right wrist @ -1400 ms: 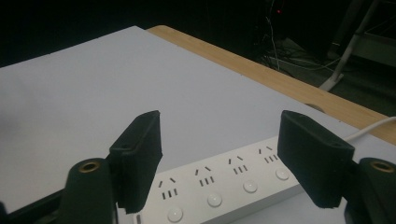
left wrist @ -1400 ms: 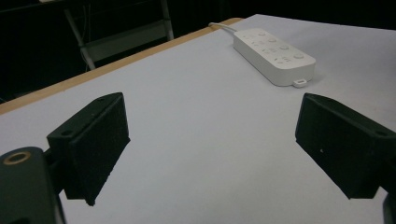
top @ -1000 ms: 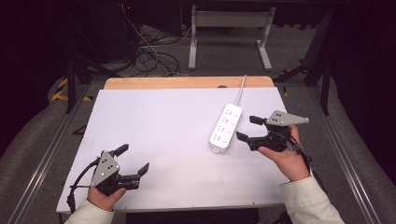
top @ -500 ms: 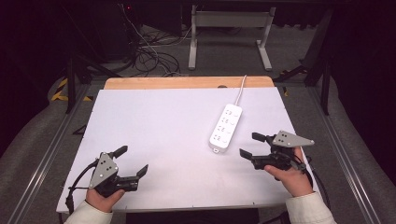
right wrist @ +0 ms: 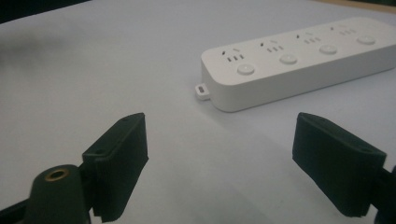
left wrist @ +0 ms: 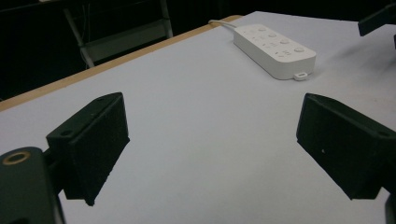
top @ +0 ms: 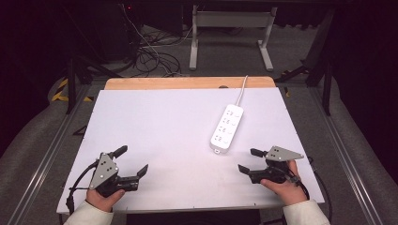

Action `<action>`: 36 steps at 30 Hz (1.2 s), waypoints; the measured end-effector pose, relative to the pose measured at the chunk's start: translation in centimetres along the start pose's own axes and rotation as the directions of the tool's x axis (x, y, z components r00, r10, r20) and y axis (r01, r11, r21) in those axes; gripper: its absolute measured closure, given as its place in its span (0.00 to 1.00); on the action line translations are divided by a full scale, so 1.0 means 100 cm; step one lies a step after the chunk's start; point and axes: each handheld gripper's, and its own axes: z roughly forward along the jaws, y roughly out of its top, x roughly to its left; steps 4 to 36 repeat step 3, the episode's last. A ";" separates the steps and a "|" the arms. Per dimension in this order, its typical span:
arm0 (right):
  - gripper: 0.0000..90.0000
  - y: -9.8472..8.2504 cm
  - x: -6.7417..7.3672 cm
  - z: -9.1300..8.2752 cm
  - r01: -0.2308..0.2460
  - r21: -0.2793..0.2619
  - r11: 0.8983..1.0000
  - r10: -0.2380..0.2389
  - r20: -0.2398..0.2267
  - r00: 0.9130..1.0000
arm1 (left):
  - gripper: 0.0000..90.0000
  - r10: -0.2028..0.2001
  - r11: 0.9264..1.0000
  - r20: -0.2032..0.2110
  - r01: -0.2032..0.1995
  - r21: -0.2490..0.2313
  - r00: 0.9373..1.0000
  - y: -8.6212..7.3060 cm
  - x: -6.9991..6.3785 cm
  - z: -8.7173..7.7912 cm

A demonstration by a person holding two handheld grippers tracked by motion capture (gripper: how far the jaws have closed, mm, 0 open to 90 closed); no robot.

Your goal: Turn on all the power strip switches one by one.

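A white power strip (top: 227, 128) with several sockets and round buttons lies on the white tabletop (top: 169, 126), right of centre, its cord running off the far edge. My right gripper (top: 248, 161) rests open near the front right of the table, just short of the strip's near end (right wrist: 299, 65), nothing between its jaws. Low at the front left sits my left gripper (top: 131, 161), open too and empty. From the left gripper view the strip (left wrist: 273, 46) lies far off at the upper right.
A wooden strip (top: 187, 83) borders the table's far edge. Behind the table are a white metal frame (top: 230, 33) and loose cables (top: 150, 51) on the floor. Metal rails (top: 47, 159) run along both sides.
My right gripper has drawn back from beside the power strip toward the front edge of the table. The left gripper has hardly moved.
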 end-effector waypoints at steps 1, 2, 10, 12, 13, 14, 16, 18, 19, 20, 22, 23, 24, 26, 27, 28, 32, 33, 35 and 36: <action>0.20 -0.001 0.000 0.001 0.002 0.009 1.000 -0.002 -0.003 1.000 | 0.11 -0.004 1.000 0.002 0.004 -0.002 1.000 -0.001 0.000 0.001; 0.20 -0.002 0.000 0.001 0.003 0.012 1.000 -0.003 -0.003 1.000 | 0.11 -0.007 1.000 -0.002 0.007 -0.004 1.000 -0.002 0.001 0.001; 0.20 -0.002 -0.001 0.001 0.003 0.011 1.000 -0.003 -0.003 1.000 | 0.11 -0.009 1.000 -0.003 0.009 -0.003 1.000 -0.003 0.002 0.003; 0.20 -0.002 -0.001 0.001 0.003 0.011 1.000 -0.003 -0.003 1.000 | 0.11 -0.009 1.000 -0.003 0.009 -0.003 1.000 -0.003 0.002 0.003; 0.20 -0.002 -0.001 0.001 0.003 0.011 1.000 -0.003 -0.003 1.000 | 0.11 -0.009 1.000 -0.003 0.009 -0.003 1.000 -0.003 0.002 0.003; 0.20 -0.002 -0.001 0.001 0.003 0.011 1.000 -0.003 -0.003 1.000 | 0.11 -0.009 1.000 -0.003 0.009 -0.003 1.000 -0.003 0.002 0.003; 0.20 -0.002 -0.001 0.001 0.003 0.011 1.000 -0.003 -0.003 1.000 | 0.11 -0.009 1.000 -0.003 0.009 -0.003 1.000 -0.003 0.002 0.003; 0.20 -0.002 -0.001 0.001 0.003 0.011 1.000 -0.003 -0.003 1.000 | 0.11 -0.009 1.000 -0.003 0.009 -0.003 1.000 -0.003 0.002 0.003; 0.20 -0.002 -0.001 0.001 0.003 0.011 1.000 -0.003 -0.003 1.000 | 0.11 -0.009 1.000 -0.003 0.009 -0.003 1.000 -0.003 0.002 0.003; 0.20 -0.002 -0.001 0.001 0.003 0.011 1.000 -0.003 -0.003 1.000 | 0.11 -0.009 1.000 -0.003 0.009 -0.003 1.000 -0.003 0.002 0.003; 0.20 -0.002 -0.001 0.001 0.003 0.011 1.000 -0.003 -0.003 1.000 | 0.11 -0.009 1.000 -0.003 0.009 -0.003 1.000 -0.003 0.002 0.003; 0.20 -0.002 -0.001 0.001 0.003 0.011 1.000 -0.003 -0.003 1.000 | 0.11 -0.009 1.000 -0.003 0.009 -0.003 1.000 -0.003 0.002 0.003; 0.20 -0.002 -0.001 0.001 0.003 0.011 1.000 -0.003 -0.003 1.000 | 0.11 -0.009 1.000 -0.003 0.009 -0.003 1.000 -0.003 0.002 0.003; 0.20 -0.002 -0.001 0.001 0.003 0.011 1.000 -0.003 -0.003 1.000 | 0.11 -0.009 1.000 -0.003 0.009 -0.003 1.000 -0.003 0.002 0.003; 0.20 -0.002 -0.001 0.001 0.003 0.011 1.000 -0.003 -0.003 1.000 | 0.11 -0.009 1.000 -0.003 0.009 -0.003 1.000 -0.003 0.002 0.003; 0.20 -0.002 -0.001 0.001 0.003 0.011 1.000 -0.003 -0.003 1.000 | 0.11 -0.009 1.000 -0.003 0.009 -0.003 1.000 -0.003 0.002 0.003; 0.20 -0.002 -0.001 0.001 0.003 0.011 1.000 -0.003 -0.003 1.000 | 0.11 -0.009 1.000 -0.003 0.009 -0.003 1.000 -0.003 0.002 0.003; 0.20 -0.002 -0.001 0.001 0.003 0.011 1.000 -0.003 -0.003 1.000 | 0.11 -0.009 1.000 -0.003 0.009 -0.003 1.000 -0.003 0.002 0.003; 0.20 -0.002 -0.001 0.001 0.003 0.011 1.000 -0.003 -0.003 1.000 | 0.11 -0.009 1.000 -0.003 0.009 -0.003 1.000 -0.003 0.002 0.003; 0.20 -0.002 -0.001 0.001 0.003 0.011 1.000 -0.003 -0.003 1.000 | 0.11 -0.009 1.000 -0.003 0.009 -0.003 1.000 -0.003 0.002 0.003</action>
